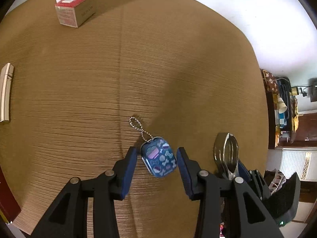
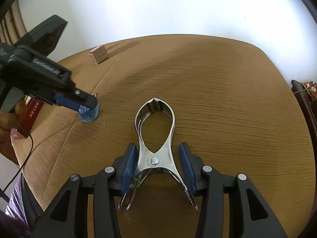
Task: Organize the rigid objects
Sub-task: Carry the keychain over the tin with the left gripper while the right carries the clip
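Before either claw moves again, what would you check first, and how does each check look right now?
1. Blue tag sits between the left claw fingers: ok, centred, with gaps on both sides.
2. Tag's ball chain is clear of the fingers: ok, it trails away ahead.
3. Metal clamp sits between the right claw fingers: ok, pivot in the middle.
4. Right claw has a grip on the clamp: cannot tell, the left finger looks against it, the right one stands apart.
5. Clamp lies flat on the table: cannot tell.
6. Room to the red and tan box: ok, it is far off.
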The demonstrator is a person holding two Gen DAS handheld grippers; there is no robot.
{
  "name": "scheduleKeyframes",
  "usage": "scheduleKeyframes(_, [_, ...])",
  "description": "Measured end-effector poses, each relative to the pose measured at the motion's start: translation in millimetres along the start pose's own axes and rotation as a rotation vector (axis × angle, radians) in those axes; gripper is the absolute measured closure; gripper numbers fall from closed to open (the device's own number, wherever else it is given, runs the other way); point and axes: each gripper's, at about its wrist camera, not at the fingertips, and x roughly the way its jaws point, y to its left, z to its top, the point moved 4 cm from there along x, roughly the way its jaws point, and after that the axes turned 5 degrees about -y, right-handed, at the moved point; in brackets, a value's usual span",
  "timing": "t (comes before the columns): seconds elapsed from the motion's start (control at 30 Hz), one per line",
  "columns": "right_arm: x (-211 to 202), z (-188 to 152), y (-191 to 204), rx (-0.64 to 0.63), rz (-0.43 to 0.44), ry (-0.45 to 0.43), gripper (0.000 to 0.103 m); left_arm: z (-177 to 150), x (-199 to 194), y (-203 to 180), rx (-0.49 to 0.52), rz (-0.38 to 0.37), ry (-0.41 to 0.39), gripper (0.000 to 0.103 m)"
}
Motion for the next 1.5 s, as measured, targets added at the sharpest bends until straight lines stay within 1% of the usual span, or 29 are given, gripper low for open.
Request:
scheduleKeyframes(0.17, [2,0,2,-0.008,0.008,-0.011,0.054,-6,1,-5,0.026,0.053,-0.037,0.061])
scheduleKeyframes(0.2, [2,0,3,-0.012,0.007,-0.011,0.053,-8,1,-7,0.039,0.066,-0.049,0.061])
scheduleKeyframes(0.23, [4,1,4,-0.017,0.007,-0.01,0.051,-9,1,-9,0.042,0.08,-0.061,0.064])
scheduleKeyframes(0.27, [3,0,6,-0.024,0.002,-0.011,0.05,-11,0,-9,0.042,0.086,-0.075,0.064])
scheduleKeyframes(0.3, [4,0,8,-0.031,-0.001,-0.009,0.049,-12,0,-9,0.036,0.084,-0.088,0.064])
scheduleKeyframes(0.37, [7,1,14,-0.06,-0.007,0.0,0.042,-14,-1,-8,0.028,0.076,-0.103,0.065])
scheduleKeyframes(0.43, [11,1,18,-0.086,-0.024,0.006,0.039,-17,-5,-7,0.029,0.074,-0.123,0.065])
scheduleKeyframes(0.5, [13,1,23,-0.11,-0.041,0.012,0.037,-21,-17,-2,0.031,0.06,-0.152,0.065])
scheduleKeyframes(0.53, [14,1,23,-0.108,-0.043,0.013,0.038,-23,-23,-1,0.034,0.055,-0.167,0.065])
scheduleKeyframes(0.6, [14,2,22,-0.117,-0.074,0.014,0.048,-26,-40,8,0.03,0.043,-0.196,0.065])
scheduleKeyframes(0.63, [12,4,19,-0.111,-0.081,0.012,0.061,-29,-49,13,0.021,0.029,-0.209,0.065])
scheduleKeyframes(0.7, [11,5,16,-0.088,-0.065,0.018,0.063,-35,-67,23,0.003,0.011,-0.229,0.065])
scheduleKeyframes(0.8, [12,6,18,-0.102,-0.073,0.029,0.065,-46,-103,53,-0.042,0.005,-0.272,0.065])
scheduleKeyframes(0.87, [11,8,18,-0.095,-0.069,0.028,0.07,-54,-127,76,-0.075,0.012,-0.3,0.065])
scheduleKeyframes(0.9, [10,9,18,-0.087,-0.067,0.029,0.07,-58,-141,92,-0.097,0.024,-0.321,0.065])
scheduleKeyframes(0.97, [7,6,17,-0.063,-0.058,0.031,0.07,-64,-168,122,-0.136,0.057,-0.357,0.065])
scheduleKeyframes(1.07, [5,6,13,-0.011,-0.039,0.03,0.07,-82,-208,182,-0.222,0.129,-0.406,0.065])
scheduleKeyframes(1.1, [3,6,11,0.004,-0.034,0.029,0.07,-85,-215,194,-0.236,0.142,-0.411,0.065])
scheduleKeyframes(1.17, [-1,7,10,0.033,-0.021,0.027,0.07,-93,-229,230,-0.276,0.188,-0.412,0.065])
scheduleKeyframes(1.2, [-2,9,11,0.048,-0.013,0.027,0.07,-96,-232,246,-0.298,0.202,-0.407,0.065])
scheduleKeyframes(1.33, [-6,17,20,0.084,0.017,0.022,0.07,-101,-220,283,-0.353,0.235,-0.371,0.065])
scheduleKeyframes(1.43, [-12,25,29,0.1,0.043,0.017,0.07,-105,-204,293,-0.383,0.233,-0.345,0.065])
scheduleKeyframes(1.5, [-17,33,40,0.12,0.083,0.011,0.07,-108,-193,301,-0.4,0.226,-0.325,0.065])
